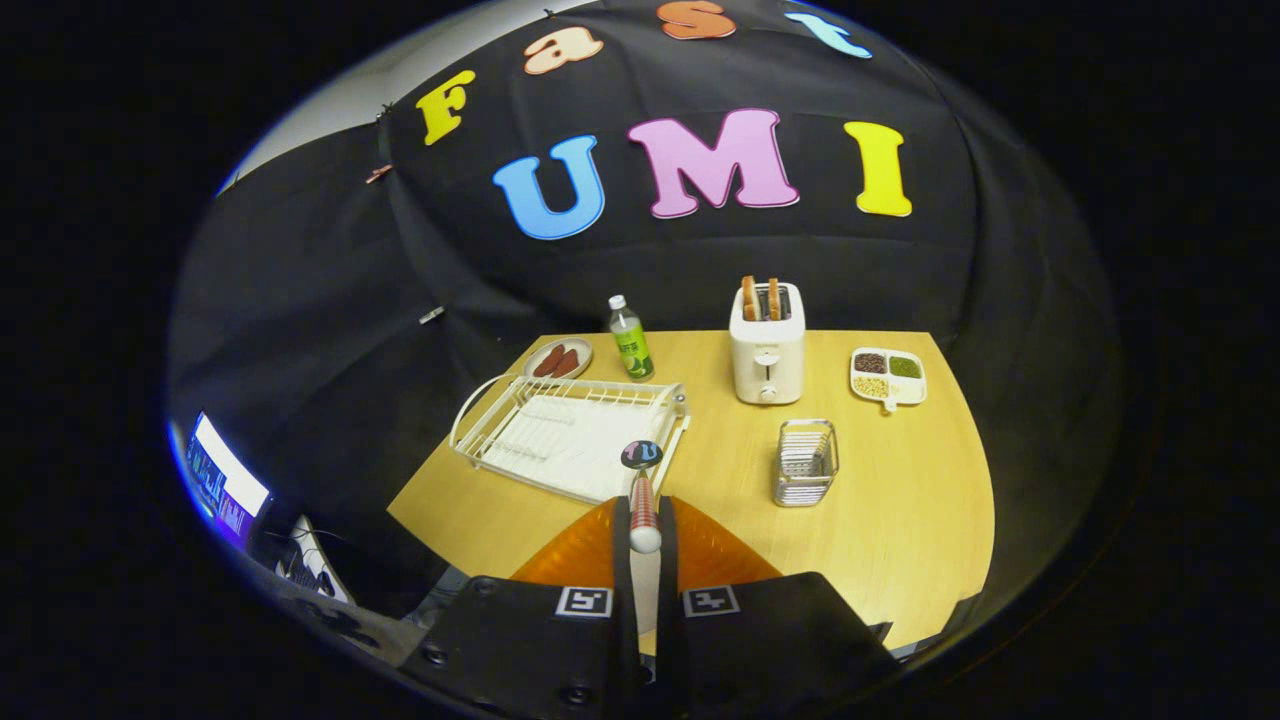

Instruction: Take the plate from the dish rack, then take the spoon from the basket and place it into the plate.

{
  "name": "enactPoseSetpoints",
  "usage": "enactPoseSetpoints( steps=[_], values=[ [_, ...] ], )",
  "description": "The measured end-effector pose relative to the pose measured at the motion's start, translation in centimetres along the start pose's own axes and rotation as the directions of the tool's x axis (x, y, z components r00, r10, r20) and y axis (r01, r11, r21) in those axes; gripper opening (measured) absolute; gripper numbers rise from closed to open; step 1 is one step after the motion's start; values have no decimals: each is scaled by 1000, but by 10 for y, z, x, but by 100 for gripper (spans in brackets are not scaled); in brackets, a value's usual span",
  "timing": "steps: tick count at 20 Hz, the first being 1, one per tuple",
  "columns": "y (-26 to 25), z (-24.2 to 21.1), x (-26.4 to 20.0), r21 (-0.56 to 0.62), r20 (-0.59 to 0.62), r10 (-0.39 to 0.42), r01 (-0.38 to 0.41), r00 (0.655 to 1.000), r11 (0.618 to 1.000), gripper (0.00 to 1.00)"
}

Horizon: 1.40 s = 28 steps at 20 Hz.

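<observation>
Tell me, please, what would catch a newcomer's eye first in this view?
First, the spoon clamped upright between the jaws of the gripper, its dark bowl up, over an orange plate lying just under the fingers. Beyond them, a white dish rack sits on the wooden table, with a wire basket beside it and a toaster holding two slices further back.

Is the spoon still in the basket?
No, the fingers are shut on the spoon, above the orange plate, apart from the basket.
</observation>
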<state>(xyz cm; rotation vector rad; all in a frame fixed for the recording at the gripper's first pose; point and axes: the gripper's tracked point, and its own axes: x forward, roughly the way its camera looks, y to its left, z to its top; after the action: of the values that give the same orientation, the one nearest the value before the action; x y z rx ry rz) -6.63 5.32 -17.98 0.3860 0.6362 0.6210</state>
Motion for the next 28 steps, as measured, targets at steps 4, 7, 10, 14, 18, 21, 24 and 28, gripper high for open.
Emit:
enactPoseSetpoints(
  steps=[4,7,10,14,18,21,24,28],
  values=[
    [33,-39,11,-53,-85,40,-45,996,998,11],
    [45,-75,28,-107,-162,35,-53,986,993,11],
    [46,-111,47,-140,-237,10,-45,971,989,11],
    [47,-134,70,-135,-277,-4,-35,961,990,11],
    [44,-148,87,-147,-309,-28,-19,951,989,11],
    [40,-156,93,-167,-330,-48,-9,943,986,11],
    [39,-160,98,-176,-337,-54,-7,940,984,11],
    [32,-171,99,-217,-365,-91,10,926,976,15]
  ],
)
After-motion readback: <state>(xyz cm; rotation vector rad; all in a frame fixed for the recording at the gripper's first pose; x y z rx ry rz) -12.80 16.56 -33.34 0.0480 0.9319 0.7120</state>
